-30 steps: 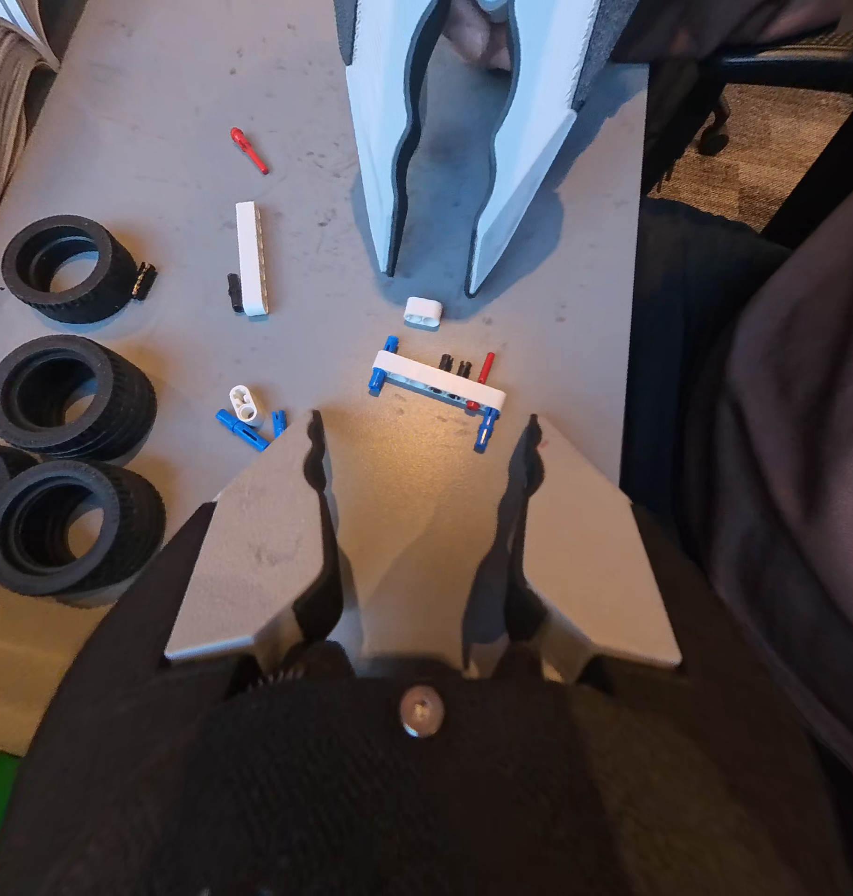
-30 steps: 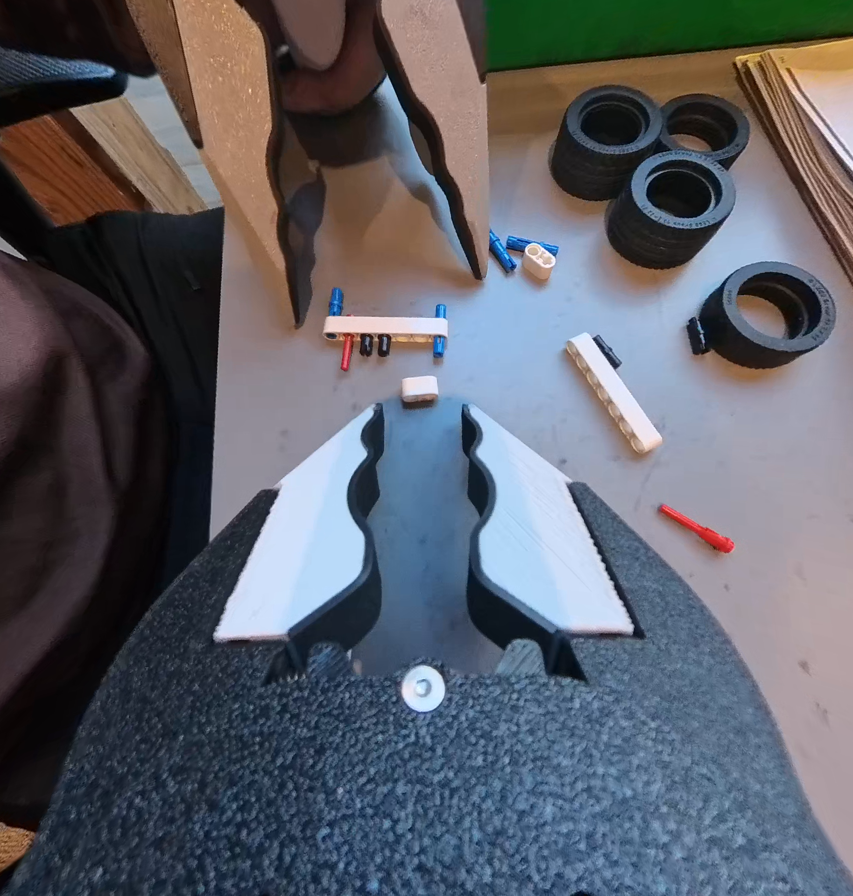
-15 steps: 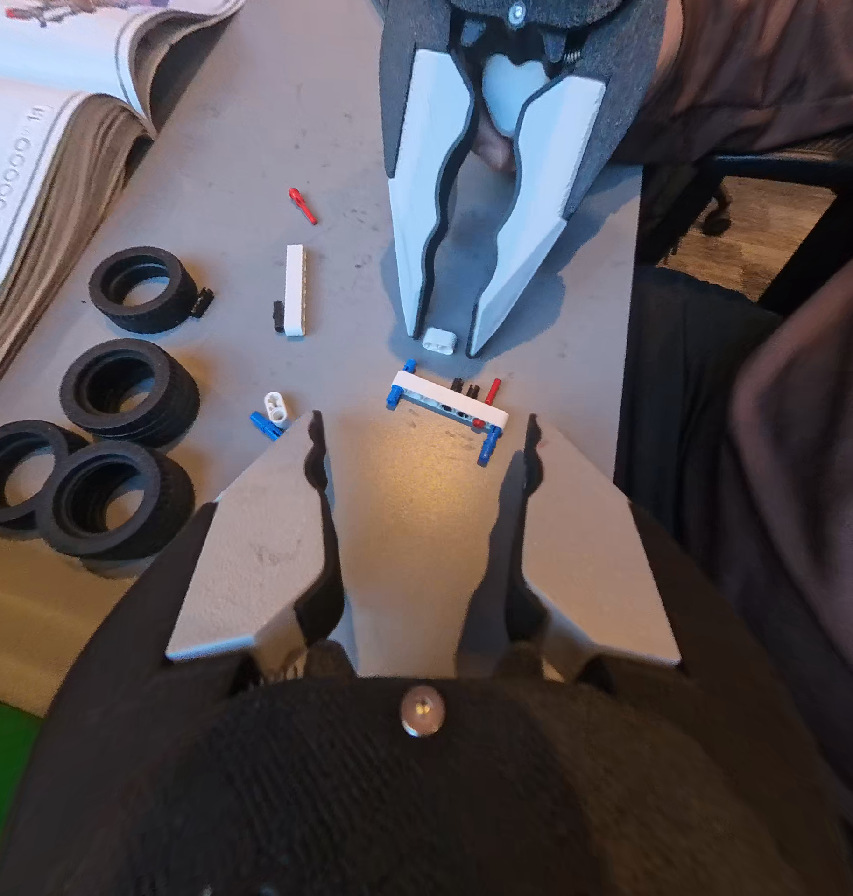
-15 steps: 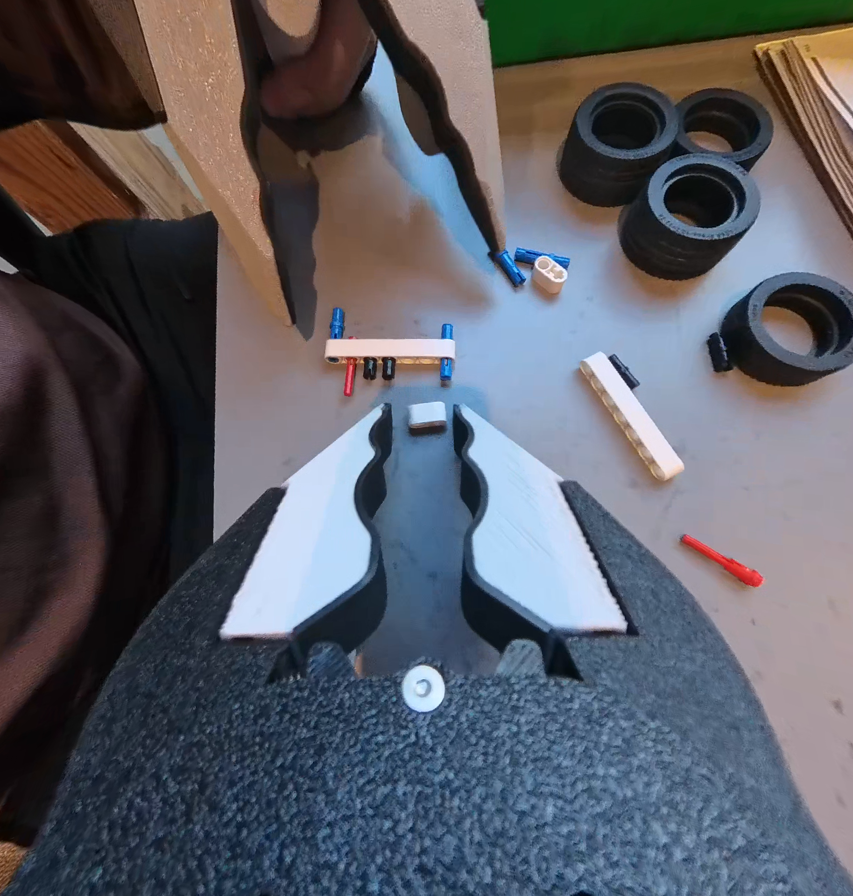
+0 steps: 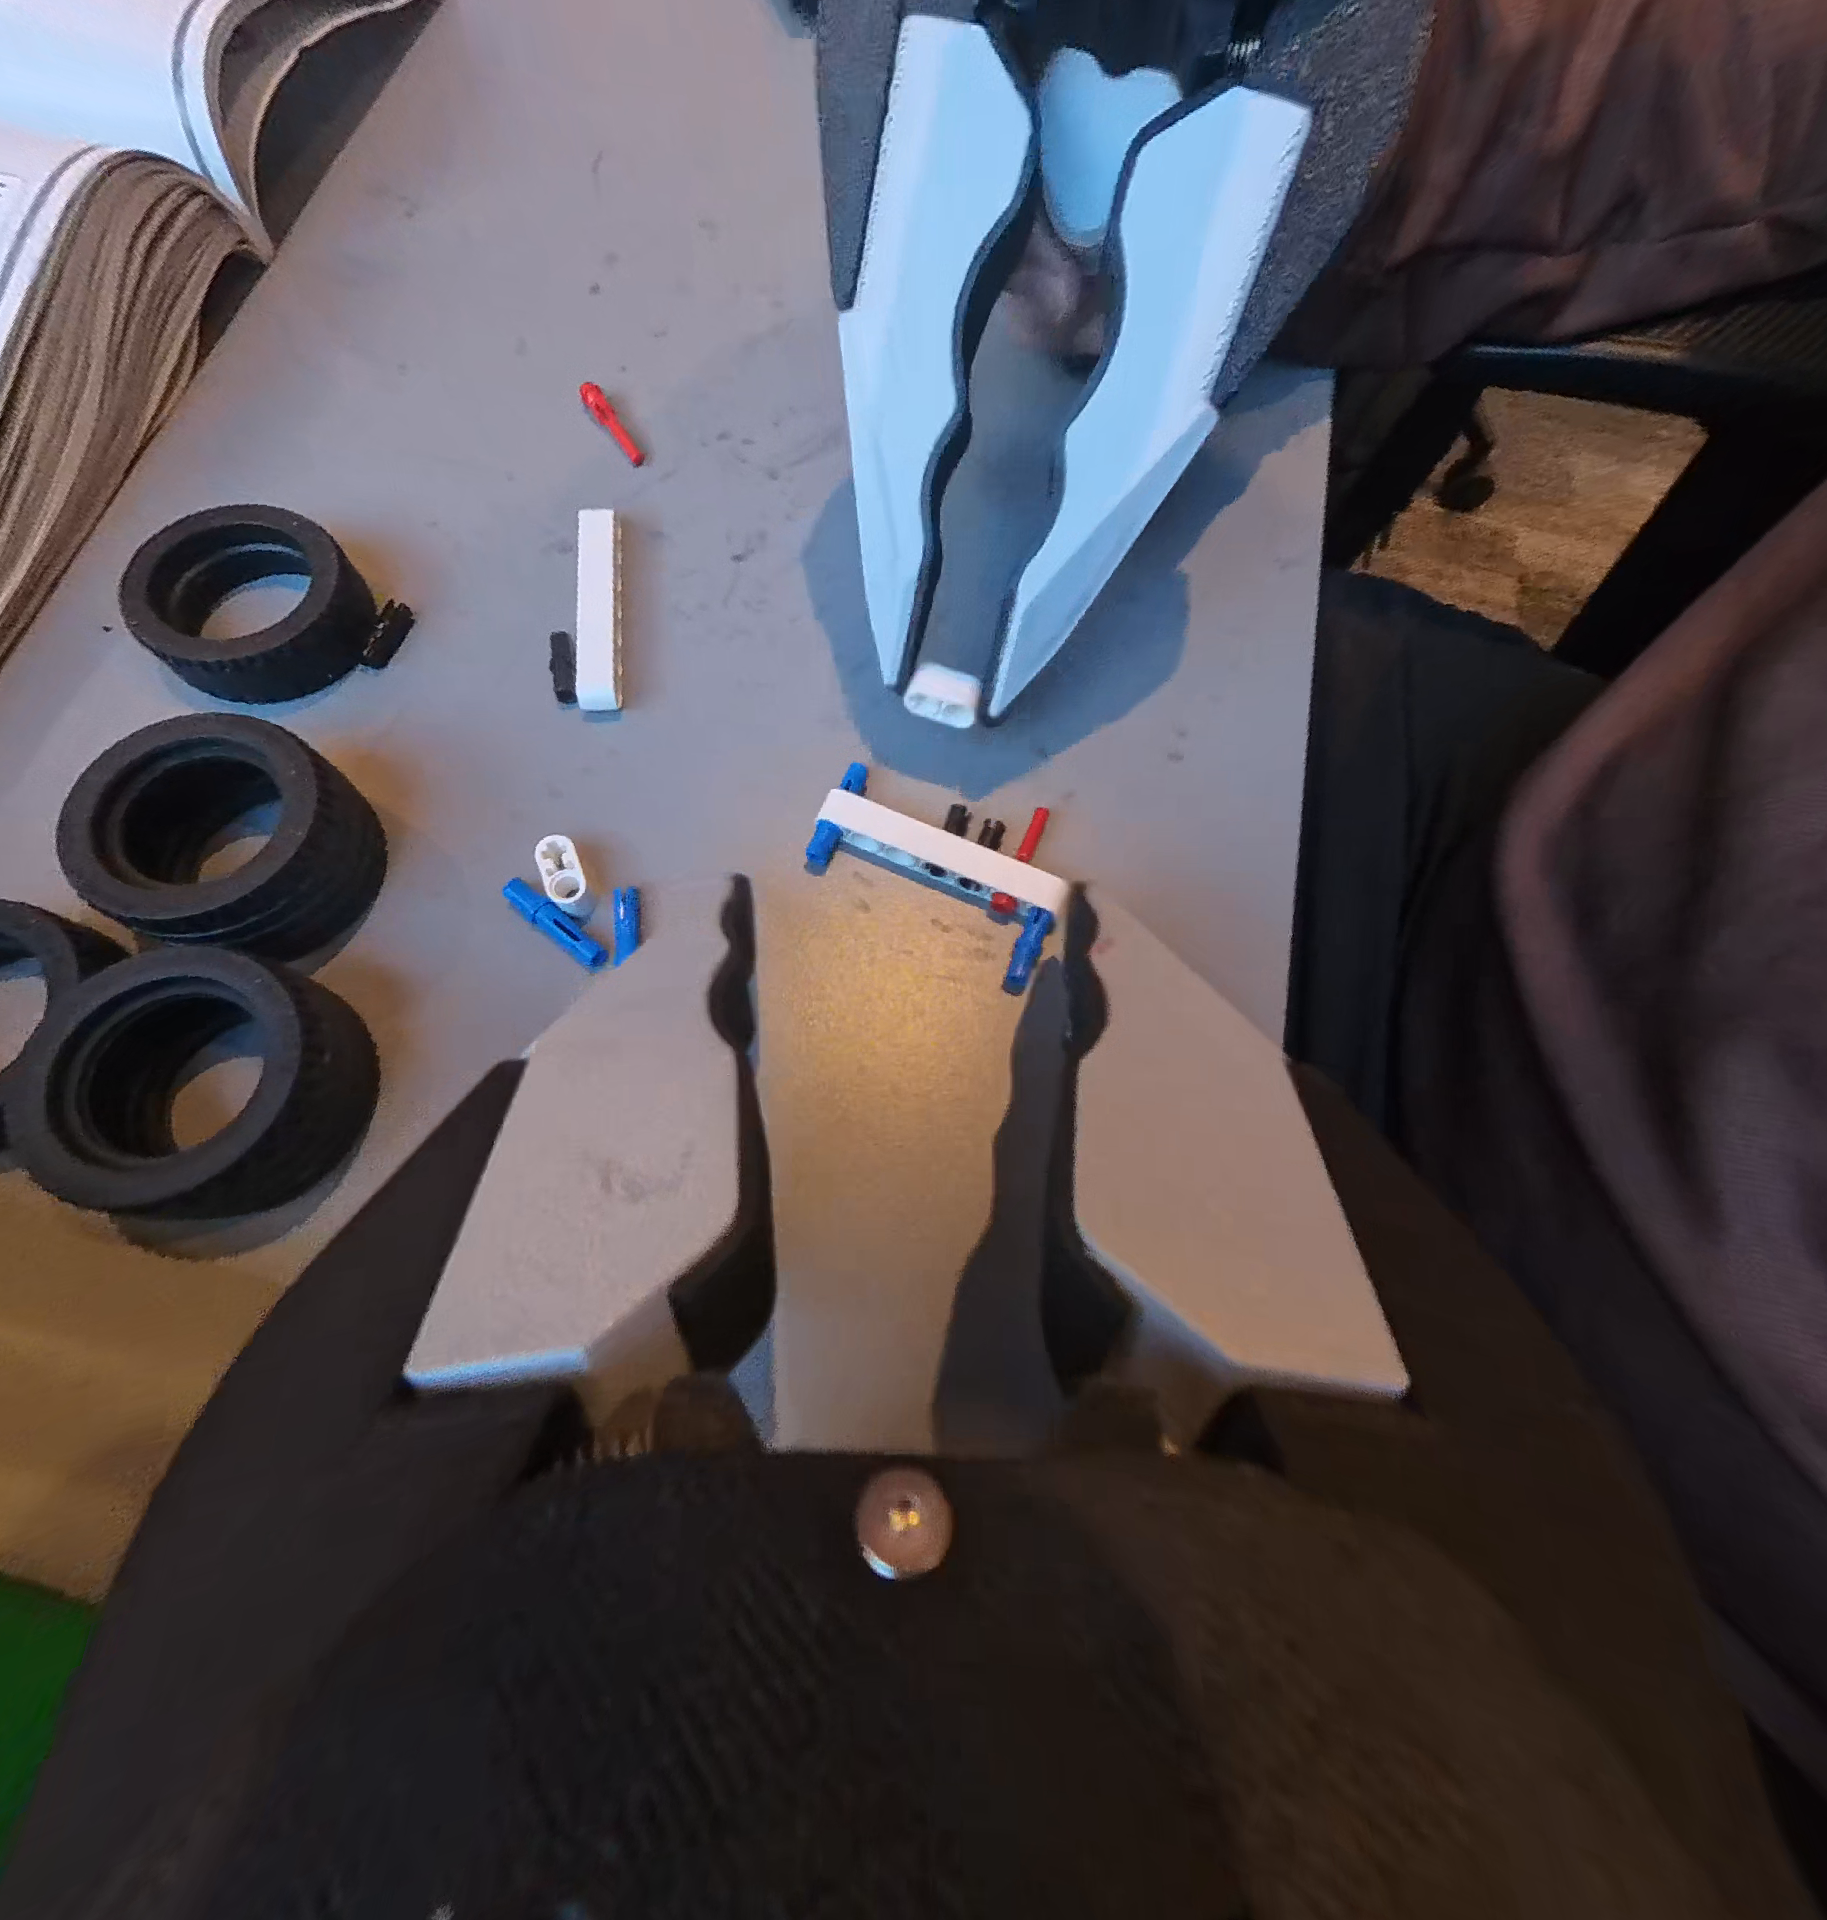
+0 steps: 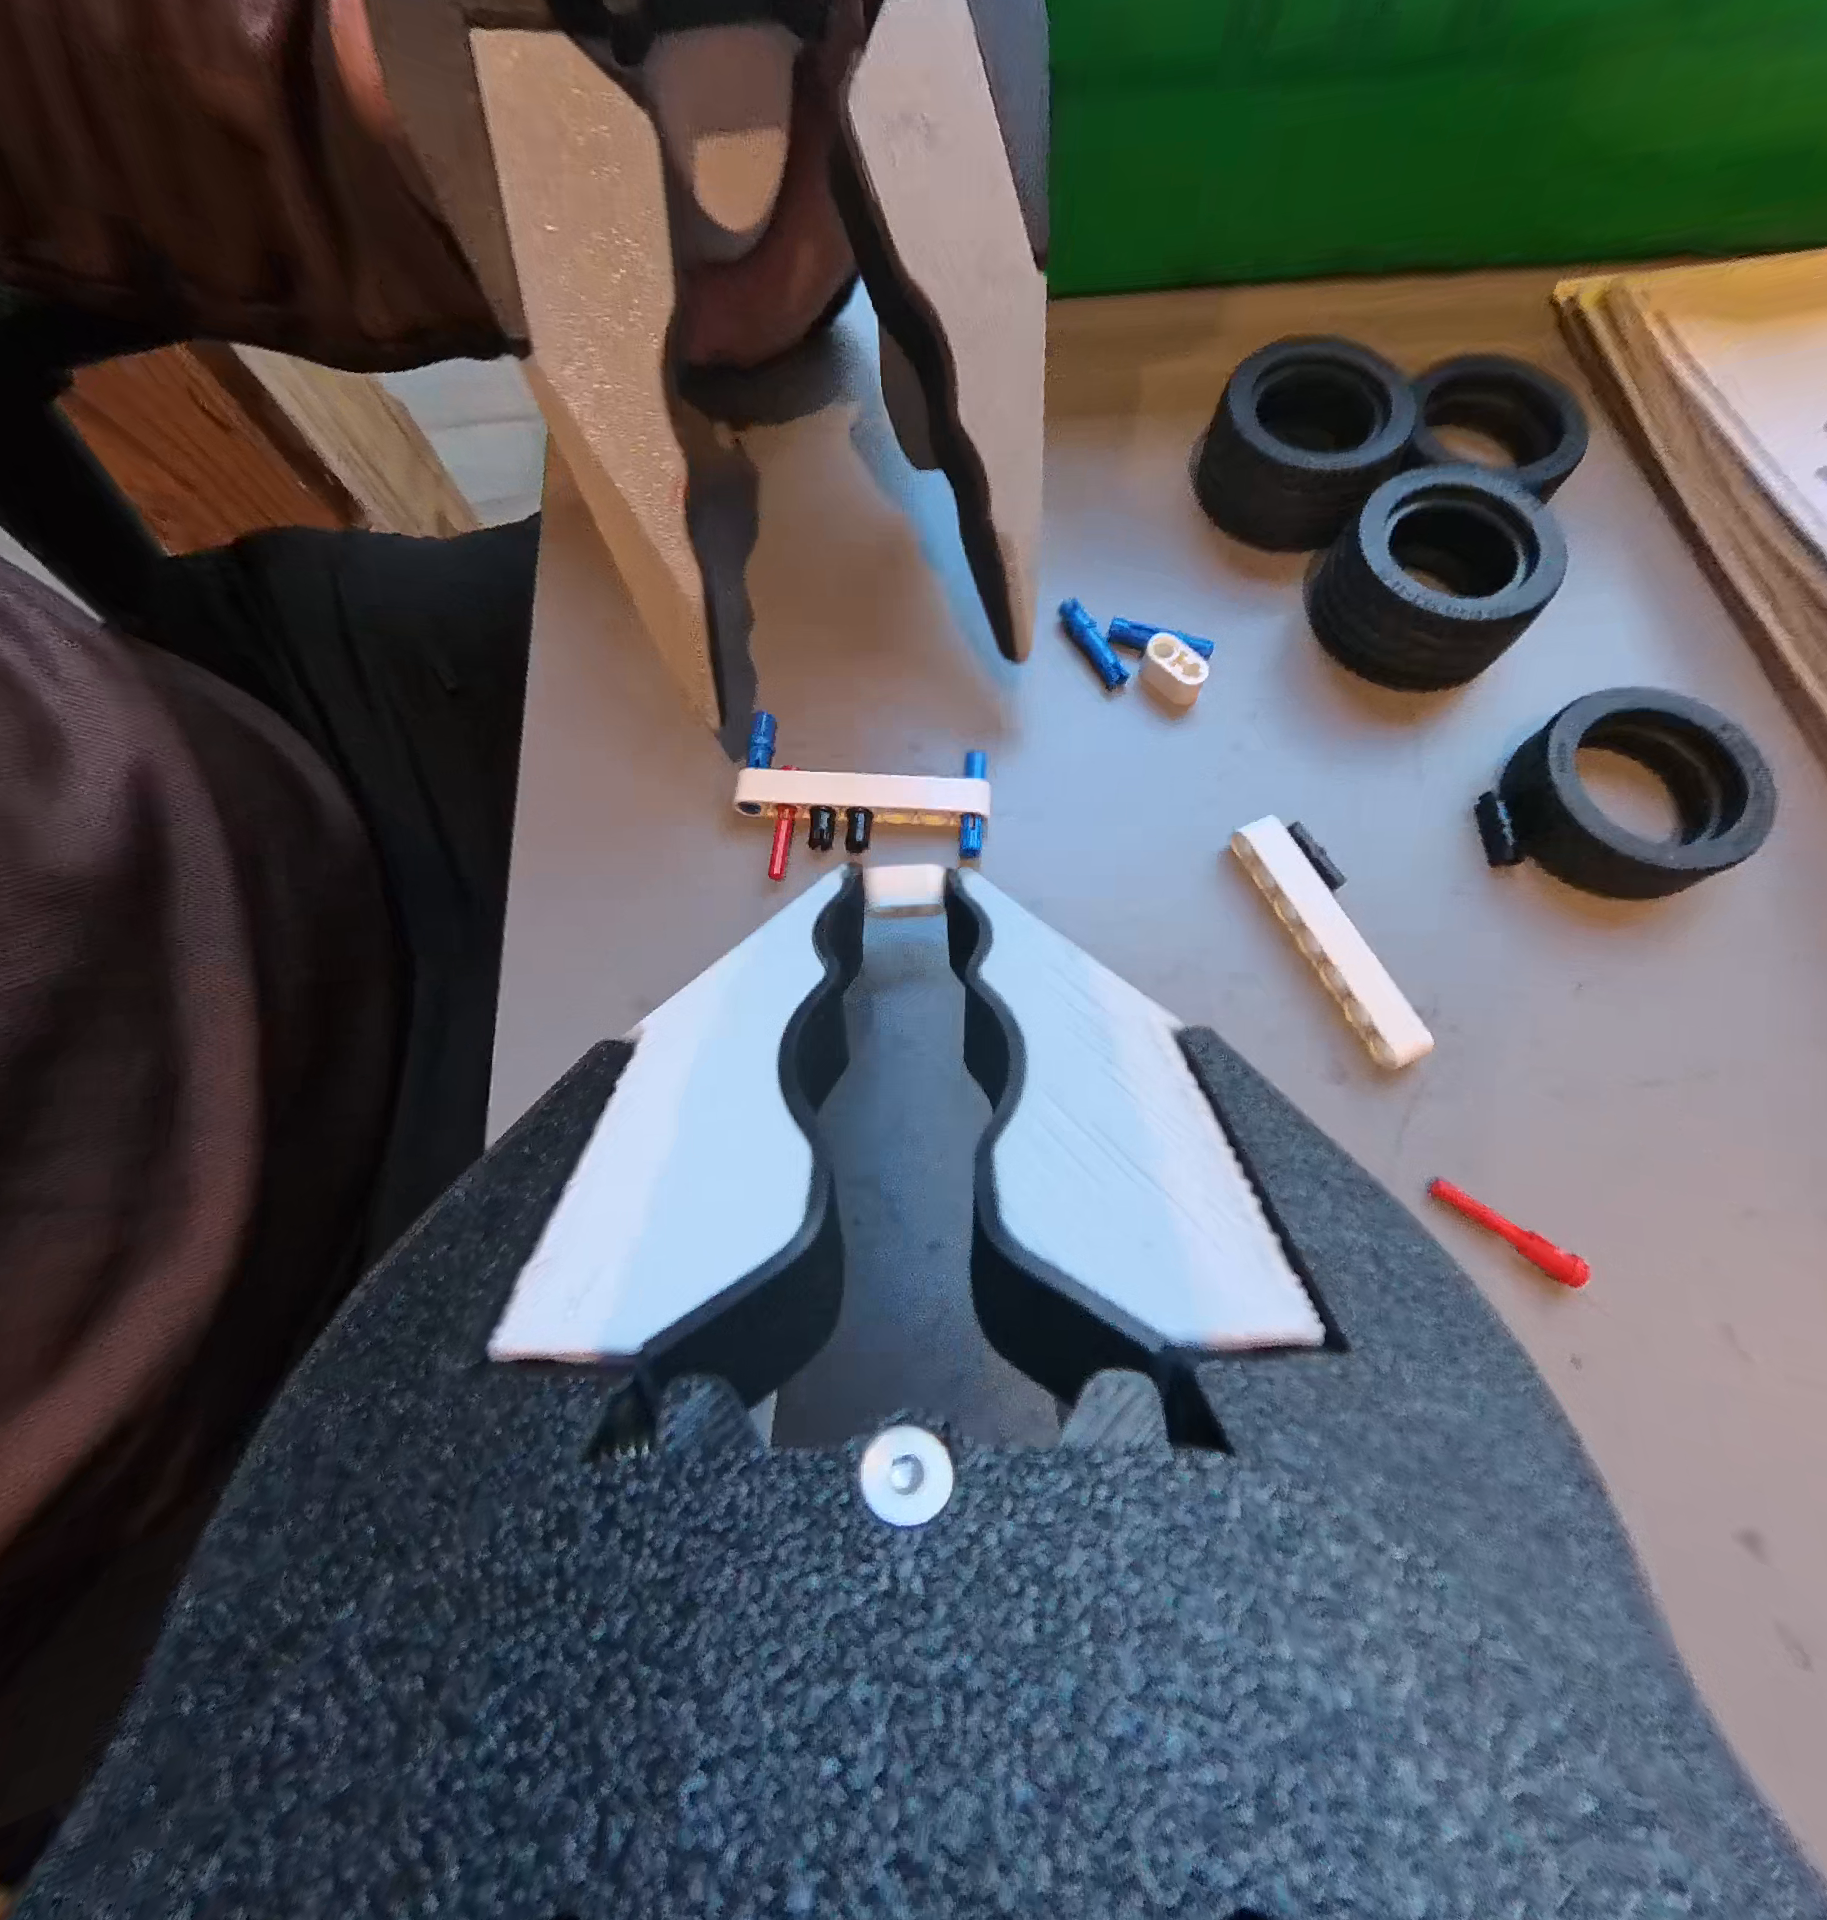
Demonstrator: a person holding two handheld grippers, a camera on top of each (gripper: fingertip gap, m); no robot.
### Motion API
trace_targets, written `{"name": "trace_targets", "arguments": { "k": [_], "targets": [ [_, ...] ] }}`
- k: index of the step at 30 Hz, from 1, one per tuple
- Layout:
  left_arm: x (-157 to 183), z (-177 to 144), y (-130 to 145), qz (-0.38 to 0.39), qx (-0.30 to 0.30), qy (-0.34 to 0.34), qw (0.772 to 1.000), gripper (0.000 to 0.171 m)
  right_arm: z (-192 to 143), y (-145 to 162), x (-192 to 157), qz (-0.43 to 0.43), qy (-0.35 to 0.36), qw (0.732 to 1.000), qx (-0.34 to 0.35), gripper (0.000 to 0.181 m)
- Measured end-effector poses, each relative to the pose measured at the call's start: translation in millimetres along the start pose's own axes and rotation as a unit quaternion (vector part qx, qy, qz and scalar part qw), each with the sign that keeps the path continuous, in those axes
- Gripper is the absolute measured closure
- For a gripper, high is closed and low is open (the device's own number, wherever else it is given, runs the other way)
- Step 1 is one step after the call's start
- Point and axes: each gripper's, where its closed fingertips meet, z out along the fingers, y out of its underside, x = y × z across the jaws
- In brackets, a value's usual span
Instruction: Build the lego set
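Grey tabletop (image 5: 452,343) carries everything, with an open instruction book (image 5: 67,239) at its far corner and a person's dark sleeve along the near edge. Four black tyres (image 6: 1439,571) lie in a loose group, one of them (image 6: 1641,795) apart with a small black pin touching its side. Next in size comes a long white beam (image 6: 1330,940) lying alone with a black pin against it, then the half-built piece: a shorter white beam (image 6: 862,795) with blue pins at both ends and two black pins and a red one standing out of its side. Smaller still are a white connector with two blue pins (image 6: 1137,644) beside it, and a loose red pin (image 6: 1508,1233) well apart from the rest. The right gripper (image 6: 901,891) has its tips on either side of a small white block (image 6: 901,891), and the narrow gap suggests it is clenched on that block, which sits on or just above the table beside the black pins. The left gripper (image 5: 904,925) hangs open, holding nothing, one tip just beside the blue-pinned end of the short beam. The step in hand looks like seating the small block onto the two black pins. To do it well, the left tool should probably steady the short beam first, since it looks light and likely to slide; the right should then keep the block's holes level with the pins and push straight, not at an angle.
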Motion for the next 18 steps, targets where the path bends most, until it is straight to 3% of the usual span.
{"name": "trace_targets", "arguments": {
  "k": [6, 10, 18],
  "targets": [
    [-5.2, -1.9, -4.2, -0.053, 0.009, 0.014, 0.998, 0.119, -6.6, -9.3, 1.0, -0.081, 0.053, 0.995, 0.034, 0.166],
    [3.4, -10.1, -26.3, -0.131, 0.044, 0.078, 0.987, 0.123, -9.7, -13.8, 6.5, -0.135, 0.113, 0.983, 0.044, 0.166],
    [7.5, -6.8, -41.6, -0.239, 0.051, 0.161, 0.956, 0.129, -12.6, -27.4, 8.6, -0.267, 0.230, 0.935, 0.037, 0.166]
  ]
}}
